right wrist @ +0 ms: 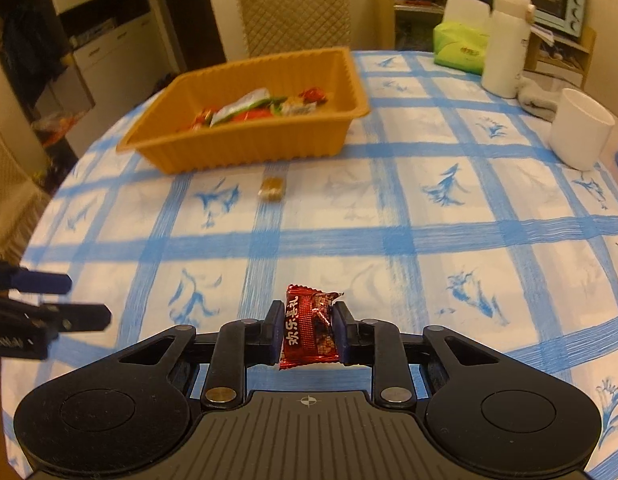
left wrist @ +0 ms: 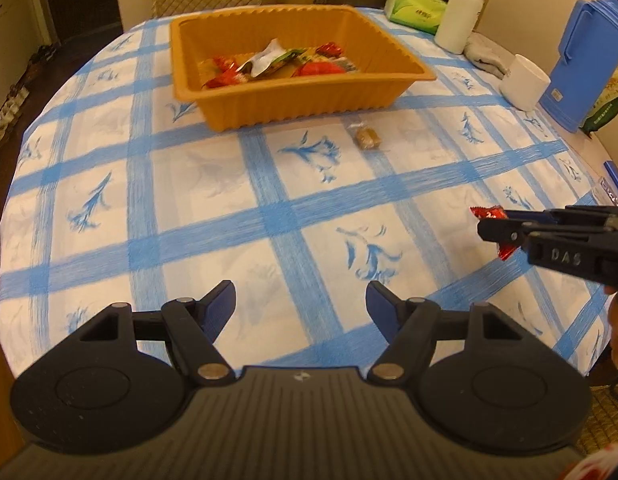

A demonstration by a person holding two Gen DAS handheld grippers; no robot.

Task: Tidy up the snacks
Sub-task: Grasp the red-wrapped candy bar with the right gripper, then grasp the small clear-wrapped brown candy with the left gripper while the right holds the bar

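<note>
An orange plastic tray (left wrist: 309, 100) (right wrist: 245, 148) at the far side of the table holds several wrapped snacks (left wrist: 277, 64) (right wrist: 261, 110). A small brown snack in clear wrap (left wrist: 367, 137) (right wrist: 272, 189) lies on the cloth just in front of the tray. My right gripper (right wrist: 307, 330) is shut on a red wrapped candy (right wrist: 309, 328) and holds it above the near cloth; it also shows in the left wrist view (left wrist: 493, 227) at the right. My left gripper (left wrist: 301, 304) is open and empty above the near part of the table; it shows in the right wrist view (right wrist: 69, 300).
The round table has a blue-checked cloth (left wrist: 269, 208). At the far right stand a white cup (left wrist: 525, 82) (right wrist: 581, 134), a white bottle (left wrist: 463, 12) (right wrist: 507, 40), a green tissue pack (left wrist: 415, 8) (right wrist: 461, 46), a grey cloth (left wrist: 485, 54) and a blue jug (left wrist: 581, 60). A chair (right wrist: 295, 12) stands behind.
</note>
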